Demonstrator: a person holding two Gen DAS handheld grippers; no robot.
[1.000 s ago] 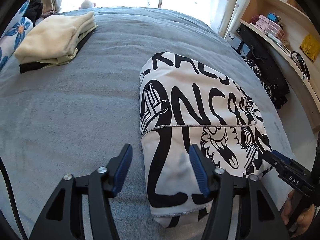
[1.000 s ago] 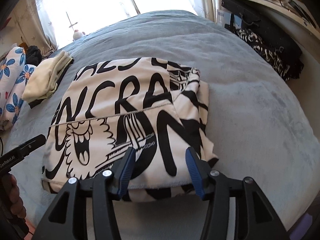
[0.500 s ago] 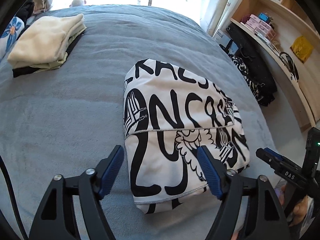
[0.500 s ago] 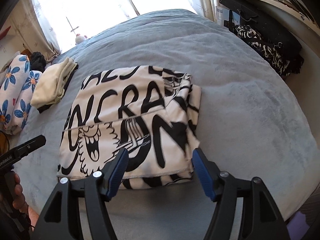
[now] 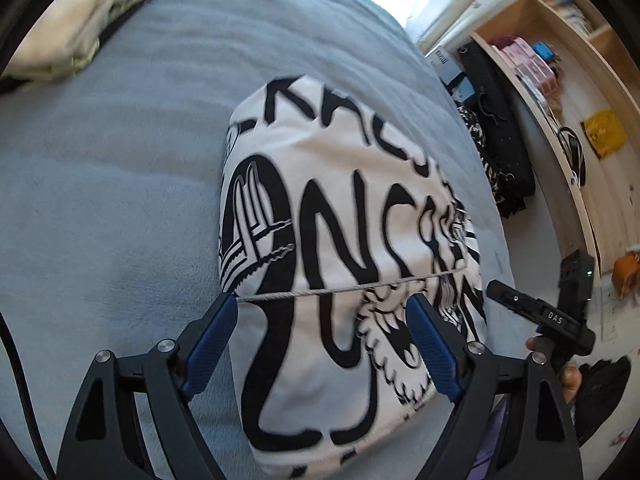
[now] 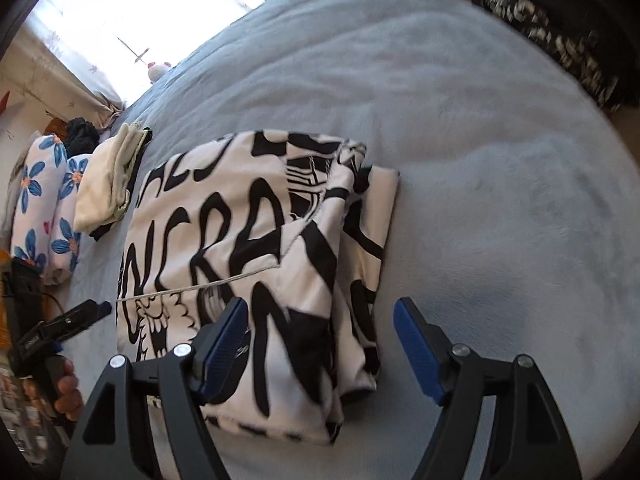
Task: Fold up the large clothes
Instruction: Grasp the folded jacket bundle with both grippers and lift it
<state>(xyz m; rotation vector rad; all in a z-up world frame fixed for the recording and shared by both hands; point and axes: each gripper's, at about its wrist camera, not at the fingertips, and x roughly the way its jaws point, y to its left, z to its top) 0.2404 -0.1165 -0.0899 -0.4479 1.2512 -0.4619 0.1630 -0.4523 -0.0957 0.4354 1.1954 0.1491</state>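
A white garment with bold black lettering (image 5: 344, 240) lies folded into a rectangle on the grey bed (image 5: 112, 208). It also shows in the right wrist view (image 6: 256, 248). My left gripper (image 5: 320, 320) is open, its blue pads spread over the garment's near left part, holding nothing. My right gripper (image 6: 320, 320) is open over the garment's near right corner, its right finger (image 6: 416, 344) above bare blanket. The right gripper also shows in the left wrist view (image 5: 536, 316), and the left gripper in the right wrist view (image 6: 68, 324).
A folded cream and black stack (image 5: 76, 28) lies at the far left of the bed, also in the right wrist view (image 6: 108, 184). Floral pillows (image 6: 44, 208) sit beyond it. Wooden shelves (image 5: 560, 80) and dark clothes (image 5: 496, 152) stand right of the bed.
Both grippers opened wider, pulled back from the garment, then came in close over its near edge again. The garment has stayed folded in place.
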